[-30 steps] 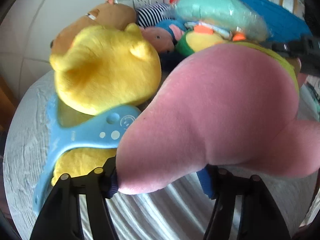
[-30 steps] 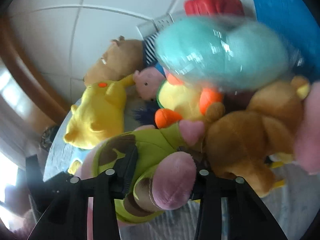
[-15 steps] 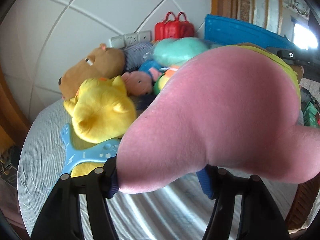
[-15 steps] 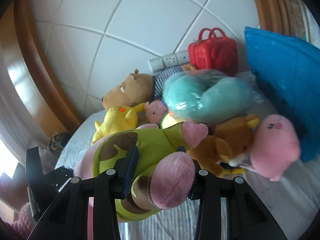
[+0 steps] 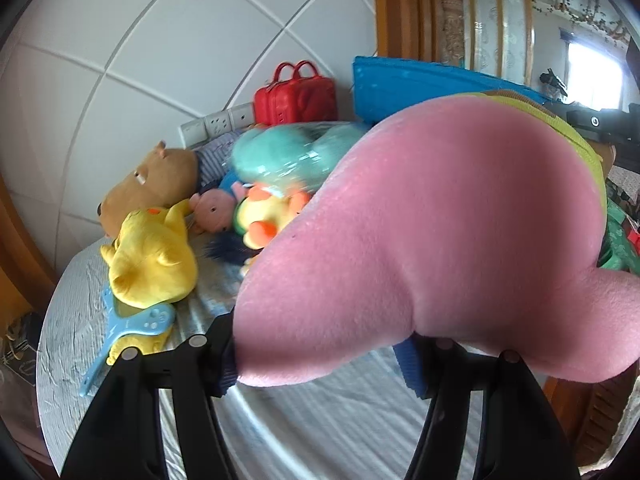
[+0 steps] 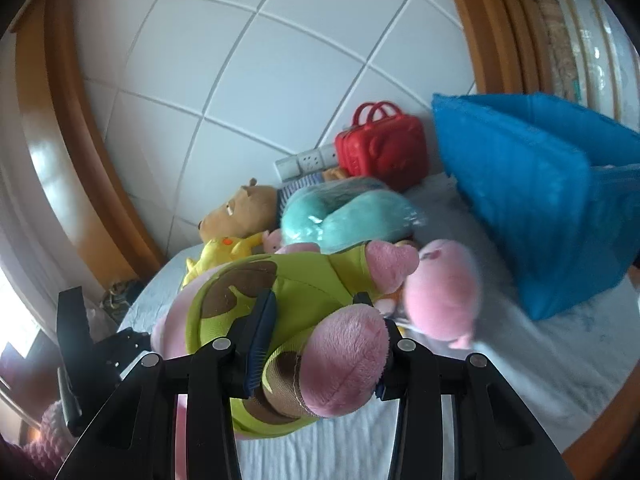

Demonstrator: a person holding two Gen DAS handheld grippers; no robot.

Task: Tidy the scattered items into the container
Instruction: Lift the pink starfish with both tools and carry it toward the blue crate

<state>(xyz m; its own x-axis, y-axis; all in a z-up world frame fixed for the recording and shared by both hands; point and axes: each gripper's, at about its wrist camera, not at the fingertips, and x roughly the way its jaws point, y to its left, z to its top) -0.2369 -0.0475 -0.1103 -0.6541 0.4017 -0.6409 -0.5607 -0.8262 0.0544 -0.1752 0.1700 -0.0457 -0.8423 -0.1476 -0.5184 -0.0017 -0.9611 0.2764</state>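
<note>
Both tongs pinched the big pink plush (image 5: 440, 232): left tongs (image 5: 320, 356) on its pink end, right tongs (image 6: 316, 344) on a leg below the green shorts. Blue container (image 6: 540, 200) stood ahead-right of the right tongs; best kept level, both grips held until above its rim

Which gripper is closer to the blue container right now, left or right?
Probably right. The right gripper has the blue container just ahead on its right; the left gripper sees it farther back, behind the pink plush.
</note>
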